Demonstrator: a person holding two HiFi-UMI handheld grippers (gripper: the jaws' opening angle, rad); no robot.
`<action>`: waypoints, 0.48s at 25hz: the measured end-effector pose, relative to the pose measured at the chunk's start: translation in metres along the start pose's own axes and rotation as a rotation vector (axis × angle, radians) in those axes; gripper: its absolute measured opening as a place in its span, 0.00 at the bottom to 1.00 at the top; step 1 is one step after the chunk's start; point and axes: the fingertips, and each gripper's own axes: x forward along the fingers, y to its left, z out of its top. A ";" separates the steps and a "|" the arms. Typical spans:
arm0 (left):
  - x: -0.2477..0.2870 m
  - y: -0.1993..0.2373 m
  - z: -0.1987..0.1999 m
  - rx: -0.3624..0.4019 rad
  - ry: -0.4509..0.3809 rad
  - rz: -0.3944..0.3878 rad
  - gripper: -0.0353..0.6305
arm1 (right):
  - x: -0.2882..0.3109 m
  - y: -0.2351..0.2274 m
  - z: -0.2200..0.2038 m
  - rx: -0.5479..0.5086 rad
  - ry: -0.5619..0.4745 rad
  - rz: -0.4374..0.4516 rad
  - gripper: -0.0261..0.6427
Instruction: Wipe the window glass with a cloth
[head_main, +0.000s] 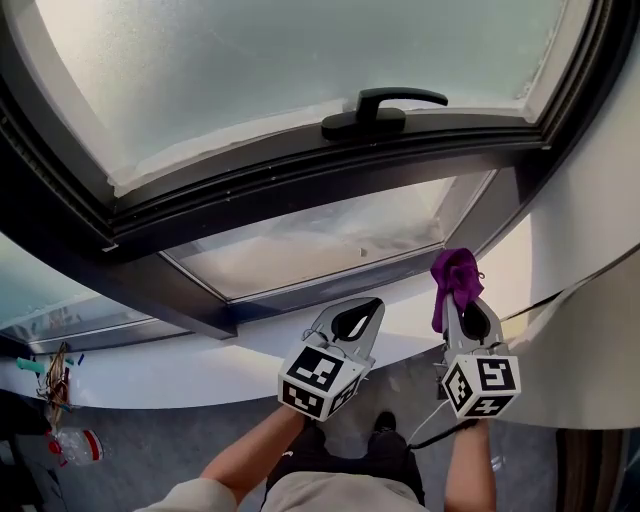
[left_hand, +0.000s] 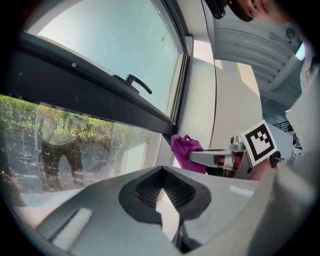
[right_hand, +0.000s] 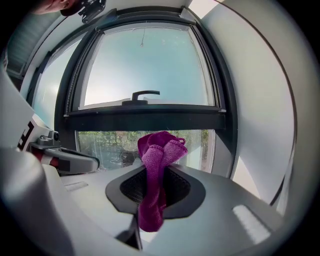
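The window has a frosted upper pane (head_main: 280, 60) and a clear lower glass pane (head_main: 320, 240), set in a dark frame. My right gripper (head_main: 460, 298) is held just below the lower pane's right corner. It is shut on a purple cloth (head_main: 453, 272), which bunches up above the jaws and hangs down between them (right_hand: 156, 150). My left gripper (head_main: 372, 303) is beside it, to the left, shut with nothing in it. From the left gripper view the cloth (left_hand: 185, 150) stands just short of the frame. I cannot tell whether it touches the glass.
A black handle (head_main: 385, 108) sticks out from the frame bar between the panes. A white sill (head_main: 200, 360) runs under the window and a white wall (head_main: 590, 200) closes in at the right. Small clutter (head_main: 60, 400) lies on the floor at the lower left.
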 end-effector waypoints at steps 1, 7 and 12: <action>0.011 0.000 -0.002 -0.009 -0.009 0.010 0.06 | 0.007 -0.012 -0.004 0.004 -0.007 0.006 0.17; 0.070 0.009 -0.025 0.024 -0.058 0.089 0.06 | 0.056 -0.077 -0.028 0.043 -0.099 -0.008 0.17; 0.115 0.030 -0.039 0.111 -0.136 0.108 0.06 | 0.101 -0.117 -0.042 -0.013 -0.221 -0.067 0.17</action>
